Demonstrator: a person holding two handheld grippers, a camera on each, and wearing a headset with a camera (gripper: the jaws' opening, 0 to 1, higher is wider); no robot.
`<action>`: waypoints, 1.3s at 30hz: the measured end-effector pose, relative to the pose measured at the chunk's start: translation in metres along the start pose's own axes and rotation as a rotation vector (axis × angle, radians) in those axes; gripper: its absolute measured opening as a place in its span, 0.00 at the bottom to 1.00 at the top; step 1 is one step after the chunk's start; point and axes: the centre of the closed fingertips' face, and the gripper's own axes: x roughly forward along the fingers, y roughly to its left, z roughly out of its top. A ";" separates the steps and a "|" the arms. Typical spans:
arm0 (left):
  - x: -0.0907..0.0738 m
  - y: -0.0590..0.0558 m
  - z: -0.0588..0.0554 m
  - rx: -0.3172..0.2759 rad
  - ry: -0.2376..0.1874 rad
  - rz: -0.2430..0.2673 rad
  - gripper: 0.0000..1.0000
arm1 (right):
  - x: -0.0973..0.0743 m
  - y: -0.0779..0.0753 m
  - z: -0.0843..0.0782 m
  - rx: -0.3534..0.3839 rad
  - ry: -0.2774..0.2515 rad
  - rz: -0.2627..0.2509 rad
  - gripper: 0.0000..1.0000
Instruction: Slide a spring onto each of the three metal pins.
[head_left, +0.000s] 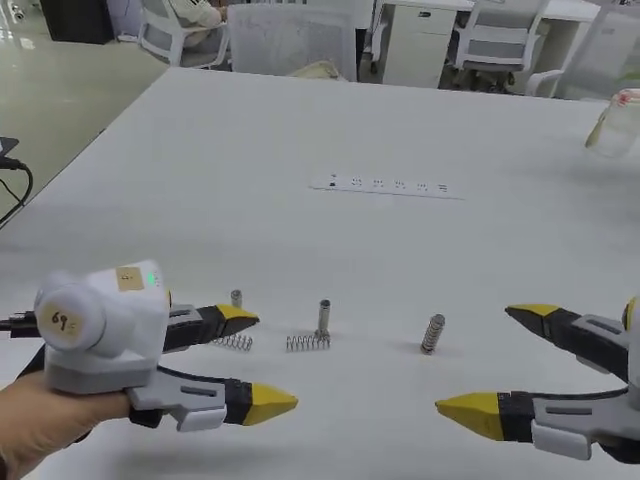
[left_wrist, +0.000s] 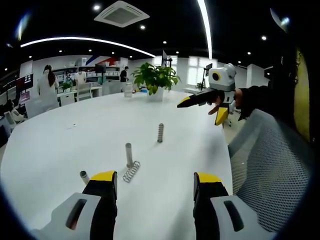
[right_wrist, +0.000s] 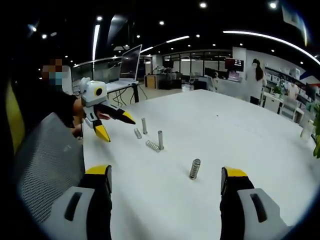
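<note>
Three metal pins stand in a row on the white table (head_left: 300, 150). The right pin (head_left: 433, 333) wears a spring (right_wrist: 194, 168). The middle pin (head_left: 324, 318) is bare, with a loose spring (head_left: 308, 343) lying at its foot. A short left pin (head_left: 236, 298) is also bare, and another loose spring (head_left: 233, 342) lies in front of it, partly behind a jaw. My left gripper (head_left: 275, 362) hovers open near the left pin, holding nothing. At the right, my right gripper (head_left: 472, 358) is open and empty, a little to the right of the sprung pin.
A white power strip (head_left: 385, 185) lies further back on the table. A clear plastic item (head_left: 615, 125) sits at the far right edge. Office chairs (head_left: 290, 40) line the far side. A black cable (head_left: 12, 175) hangs off the left edge.
</note>
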 end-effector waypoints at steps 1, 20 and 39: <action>0.001 0.001 0.000 -0.003 0.000 0.001 0.57 | -0.002 0.001 -0.002 0.004 -0.002 0.001 0.89; 0.036 0.028 -0.016 0.026 0.078 0.009 0.42 | -0.014 0.004 -0.019 0.062 -0.012 -0.027 0.88; 0.056 0.035 -0.032 0.082 0.153 0.026 0.23 | -0.017 0.000 -0.027 0.092 -0.003 -0.041 0.86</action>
